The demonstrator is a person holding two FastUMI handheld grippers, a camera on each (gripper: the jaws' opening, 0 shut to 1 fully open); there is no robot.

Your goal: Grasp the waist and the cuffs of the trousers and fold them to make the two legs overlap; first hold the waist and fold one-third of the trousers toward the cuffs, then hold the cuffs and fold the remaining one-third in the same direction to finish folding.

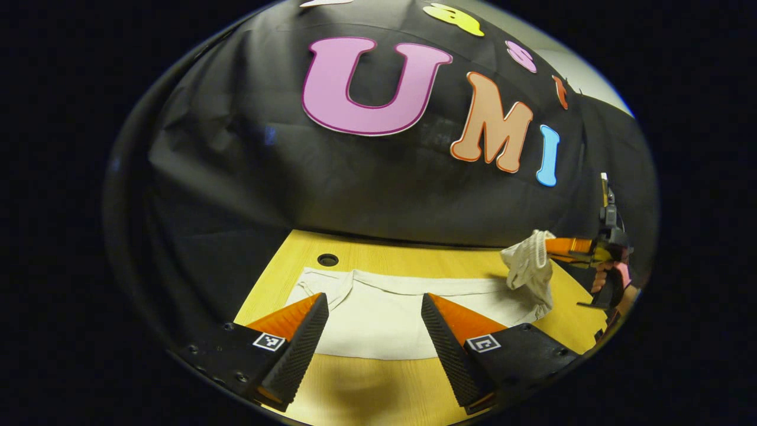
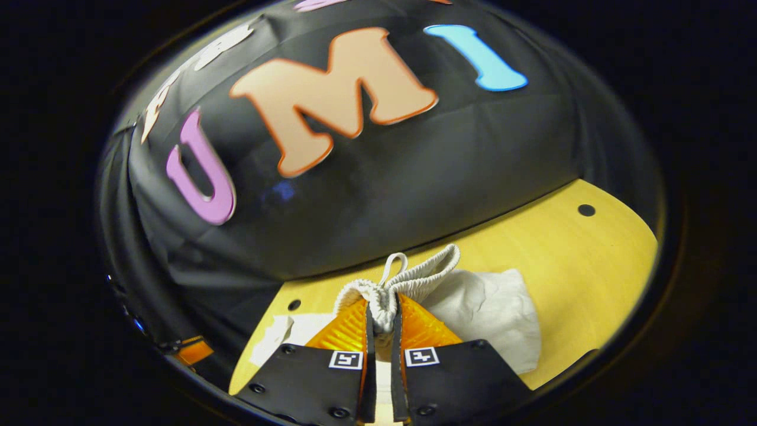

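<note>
waist (image 2: 414, 275) pinched in right hand-held gripper (image 2: 382, 322), lifted off table (image 2: 591, 260)

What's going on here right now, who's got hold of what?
A person is folding white trousers on a wooden table with two handheld grippers. The right gripper has its jaws shut on the bunched elastic waist and holds it lifted off the table. The left gripper hangs open over the flat part of the trousers, gripping nothing.
</note>
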